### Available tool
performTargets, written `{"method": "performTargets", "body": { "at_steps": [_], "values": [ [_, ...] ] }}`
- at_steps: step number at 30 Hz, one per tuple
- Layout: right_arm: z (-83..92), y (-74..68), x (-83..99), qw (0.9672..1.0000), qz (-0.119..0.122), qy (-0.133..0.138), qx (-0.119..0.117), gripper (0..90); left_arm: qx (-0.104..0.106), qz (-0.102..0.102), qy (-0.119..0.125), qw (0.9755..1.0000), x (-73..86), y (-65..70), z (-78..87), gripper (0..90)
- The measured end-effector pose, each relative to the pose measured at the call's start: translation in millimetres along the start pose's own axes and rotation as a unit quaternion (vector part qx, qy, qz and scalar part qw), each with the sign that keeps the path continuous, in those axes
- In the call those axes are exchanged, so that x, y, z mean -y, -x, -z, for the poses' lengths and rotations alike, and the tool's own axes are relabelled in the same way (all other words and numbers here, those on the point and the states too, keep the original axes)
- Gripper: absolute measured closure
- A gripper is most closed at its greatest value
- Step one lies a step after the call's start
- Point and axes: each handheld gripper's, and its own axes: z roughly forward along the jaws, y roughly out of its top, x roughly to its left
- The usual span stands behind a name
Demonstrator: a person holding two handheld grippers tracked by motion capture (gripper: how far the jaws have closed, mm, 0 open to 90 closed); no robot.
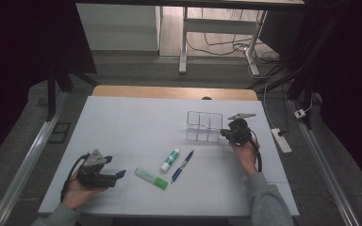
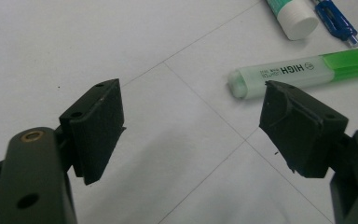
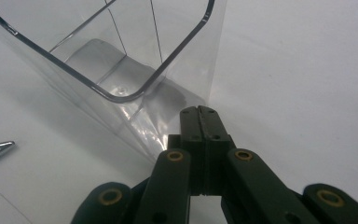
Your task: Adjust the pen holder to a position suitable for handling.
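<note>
— Reading left to right: the left gripper [image 2: 193, 107] is held low over the white table [image 1: 122, 122], jaws well apart with nothing between them. The green highlighter [image 2: 303, 70] lies flat just beyond its right jaw and is not touched.

— And past that?

— A glue stick [image 1: 170, 159] and a blue pen [image 1: 183, 165] are laid side by side, near the highlighter but apart from it. The clear divided organizer [image 3: 121, 70] stands upright farther right, with no items seen in its compartments.

— Right gripper [image 3: 199, 114]?

— Jaws are pressed together on nothing, tips set at the foot of the organizer's near corner. Contact cannot be confirmed.

— Step judged?

— Positioning of the organizer by a nudge seems to be in hand, with loading not yet begun. Next, the highlighter would need to be straddled across its barrel, clamped and carried over.

— Obstructions?

— The glue stick and pen lie along the carry path, so a lift clear of them is called for. The light organizer may slide if pushed.
</note>
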Motion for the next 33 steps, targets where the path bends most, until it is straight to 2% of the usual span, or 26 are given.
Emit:
{"method": "performTargets", "body": {
  "at_steps": [14,33],
  "values": [
    [-18.7,-22.6,-15.7,0.9998,0.020,0.003,-0.006,89.7,0.000,-0.002,-0.003,1.0000,-0.2,-0.2,-1.2,21.3],
    [-37.0,-46.9,-30.7,0.9992,0.028,0.014,-0.024,89.7,-0.001,-0.003,-0.003,1.0000,0.2,0.0,-0.6,21.3]
  ]
}}
